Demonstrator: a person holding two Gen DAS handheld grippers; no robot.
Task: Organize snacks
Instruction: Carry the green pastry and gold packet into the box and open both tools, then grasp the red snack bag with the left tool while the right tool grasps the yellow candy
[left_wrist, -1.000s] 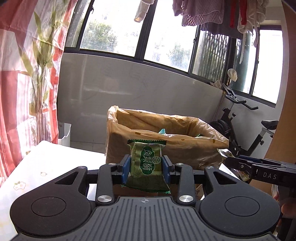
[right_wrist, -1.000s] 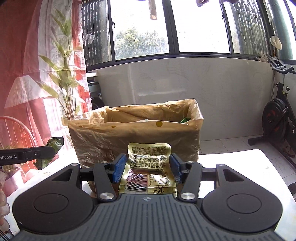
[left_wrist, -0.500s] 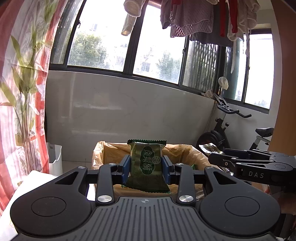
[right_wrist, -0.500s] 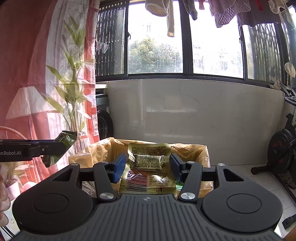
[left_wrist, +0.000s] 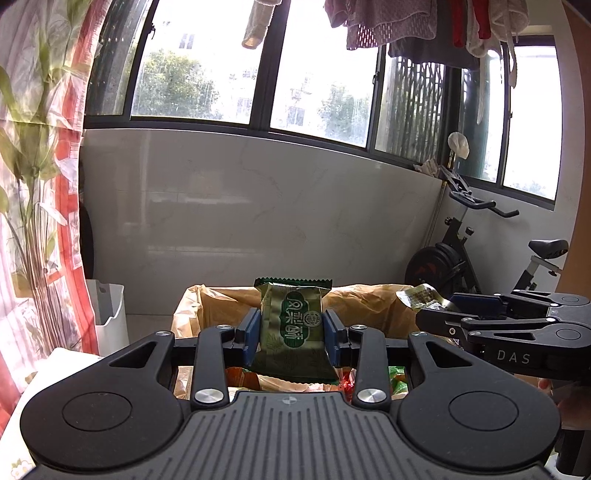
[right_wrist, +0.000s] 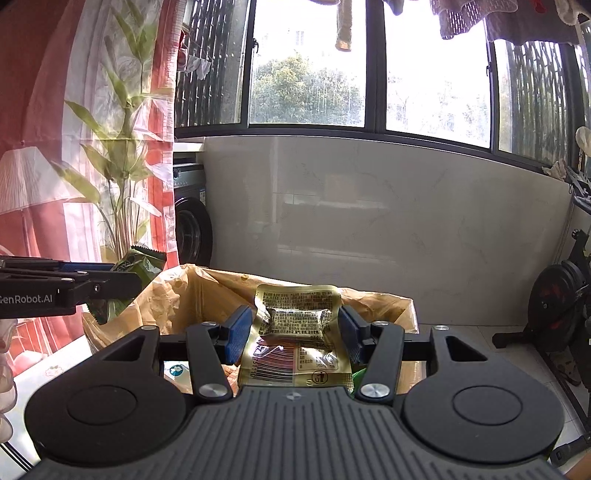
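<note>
My left gripper (left_wrist: 291, 334) is shut on a green snack packet (left_wrist: 291, 328), held upright between its blue pads. My right gripper (right_wrist: 293, 334) is shut on a gold foil snack packet (right_wrist: 295, 336) with a barcode. Both hang over the open cardboard box lined with a brownish plastic bag (left_wrist: 369, 306), also seen in the right wrist view as the lined box (right_wrist: 192, 299). Several colourful snacks (left_wrist: 397, 380) lie inside it, mostly hidden. Each view shows the other gripper from the side: the right gripper (left_wrist: 417, 299) with its gold packet, the left gripper (right_wrist: 129, 280) with its green packet.
A white-clothed table (left_wrist: 62, 360) bears the box. A white bin (left_wrist: 109, 314) stands at the left wall, an exercise bike (left_wrist: 480, 258) at the right. A red patterned curtain (right_wrist: 55, 166) and a washing machine (right_wrist: 192, 229) are on the left; laundry hangs above the windows.
Both grippers have risen and moved forward with their packets; the box has dropped low in both views, and I now look over its rim into it.
</note>
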